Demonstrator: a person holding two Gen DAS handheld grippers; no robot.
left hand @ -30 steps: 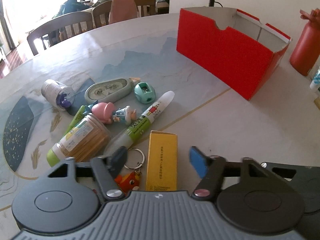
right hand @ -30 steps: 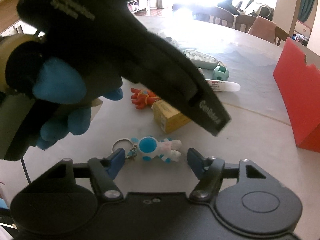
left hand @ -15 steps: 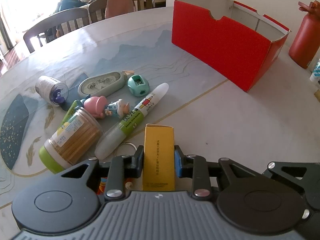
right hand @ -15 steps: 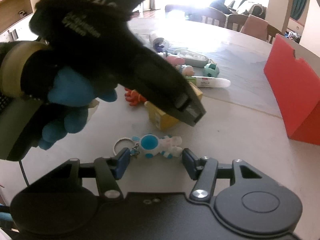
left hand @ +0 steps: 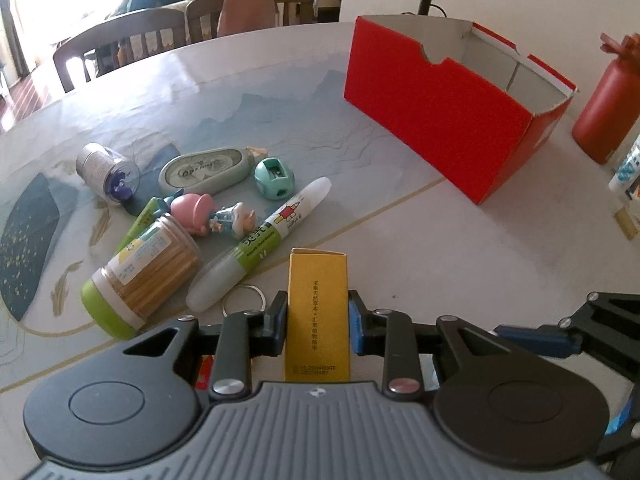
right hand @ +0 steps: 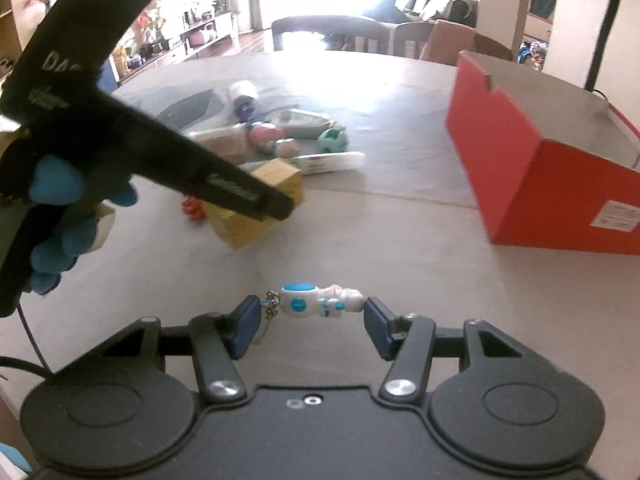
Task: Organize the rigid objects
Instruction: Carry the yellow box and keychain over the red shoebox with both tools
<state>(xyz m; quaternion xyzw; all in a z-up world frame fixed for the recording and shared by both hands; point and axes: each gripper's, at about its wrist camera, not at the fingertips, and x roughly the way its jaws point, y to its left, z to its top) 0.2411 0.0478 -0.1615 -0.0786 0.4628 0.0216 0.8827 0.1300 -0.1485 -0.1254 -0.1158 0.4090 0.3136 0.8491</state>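
Left wrist view: left gripper (left hand: 317, 316) clamped on one yellow box (left hand: 317, 312); right gripper (right hand: 307, 312) pinching one astronaut keychain (right hand: 316, 303).

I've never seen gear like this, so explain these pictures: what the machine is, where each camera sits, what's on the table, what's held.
No robot: a person holds two two-fingered clamps, each with a camera looking forward. One picture comes from the left gripper, one from the right gripper. Both have just been closing: the left grips a yellow box, the right a small astronaut keyring. On the table lie a toothpick jar, a glue pen, a sharpener and toy figures; an open red box stands behind.
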